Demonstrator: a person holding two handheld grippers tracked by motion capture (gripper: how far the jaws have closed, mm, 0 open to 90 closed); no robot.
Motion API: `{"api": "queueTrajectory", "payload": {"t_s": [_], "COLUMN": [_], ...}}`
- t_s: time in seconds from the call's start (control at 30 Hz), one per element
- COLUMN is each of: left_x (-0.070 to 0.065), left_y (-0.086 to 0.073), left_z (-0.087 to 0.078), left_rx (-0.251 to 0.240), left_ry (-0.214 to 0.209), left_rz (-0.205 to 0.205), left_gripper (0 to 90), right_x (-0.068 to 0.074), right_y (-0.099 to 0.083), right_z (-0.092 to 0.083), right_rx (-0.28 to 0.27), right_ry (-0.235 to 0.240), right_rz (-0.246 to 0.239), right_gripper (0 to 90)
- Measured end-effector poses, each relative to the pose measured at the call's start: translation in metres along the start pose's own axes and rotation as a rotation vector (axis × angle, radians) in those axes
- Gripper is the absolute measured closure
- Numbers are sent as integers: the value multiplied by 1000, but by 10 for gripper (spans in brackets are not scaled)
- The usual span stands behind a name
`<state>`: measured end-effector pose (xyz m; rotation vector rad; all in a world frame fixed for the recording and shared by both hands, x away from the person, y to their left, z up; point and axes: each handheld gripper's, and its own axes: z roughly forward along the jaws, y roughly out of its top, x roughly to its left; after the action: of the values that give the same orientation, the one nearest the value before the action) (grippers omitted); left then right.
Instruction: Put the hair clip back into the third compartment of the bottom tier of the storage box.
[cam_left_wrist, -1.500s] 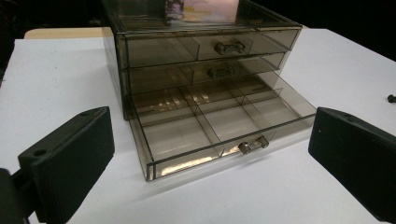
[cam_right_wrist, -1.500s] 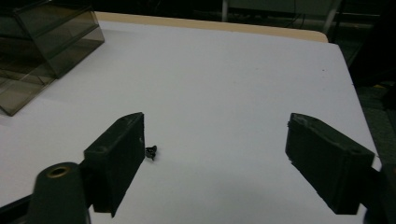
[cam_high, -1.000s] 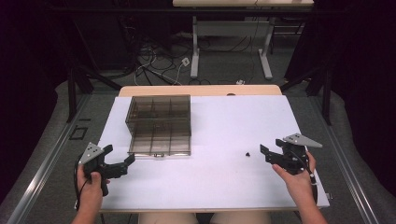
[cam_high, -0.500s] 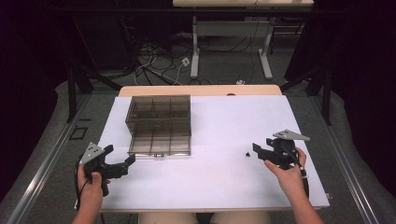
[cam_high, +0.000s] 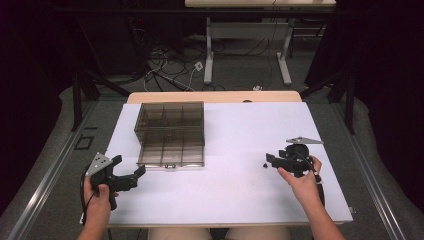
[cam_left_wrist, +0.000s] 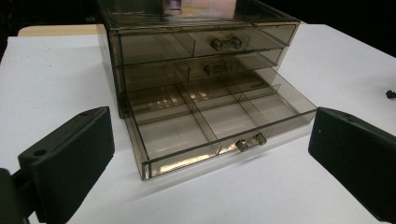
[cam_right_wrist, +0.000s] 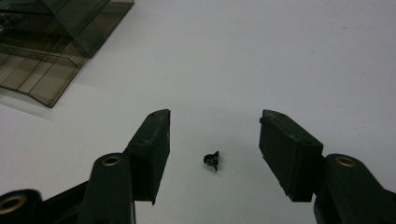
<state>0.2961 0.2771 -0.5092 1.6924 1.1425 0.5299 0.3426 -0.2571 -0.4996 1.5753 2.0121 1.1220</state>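
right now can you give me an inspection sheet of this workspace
surface: white tabletop, flat.
job's things: small black screw-like part lying loose; smoky clear plastic drawer organiser, bottom drawer pulled out, compartments bare.
clutter: nothing seen.
grippers: right gripper open, jaws just been closing either side of the part, not touching; left gripper open, facing the organiser.
cables: cable trailing from each gripper; loose wires on floor.
surroundings: dark room, desk legs behind.

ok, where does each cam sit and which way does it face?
High view: above the person's side, looking forward and down on the table; both forearms and hands enter from below.
Left gripper view: rides the left gripper, facing the drawer box, bottom drawer pulled out.
Right gripper view: rides the right gripper, jaws straddling the small black part.
Shared: all show the drawer box.
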Motion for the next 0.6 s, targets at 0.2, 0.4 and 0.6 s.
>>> {"api": "queueTrajectory", "payload": {"t_s": [0.2, 0.4, 0.6], "left_x": [0, 0, 0], "left_y": [0, 0, 0], "left_z": [0, 0, 0], "left_rx": [0, 2, -2], "left_ry": [0, 0, 0], "left_rz": [2, -5, -4], "left_gripper": [2, 2, 2], "right_x": [0, -1, -2], "right_y": [0, 0, -2], "right_z": [9, 16, 21], "right_rx": [29, 43, 79], "right_ry": [7, -4, -2], "right_rz": [20, 31, 67], "right_gripper": [447, 472, 507]}}
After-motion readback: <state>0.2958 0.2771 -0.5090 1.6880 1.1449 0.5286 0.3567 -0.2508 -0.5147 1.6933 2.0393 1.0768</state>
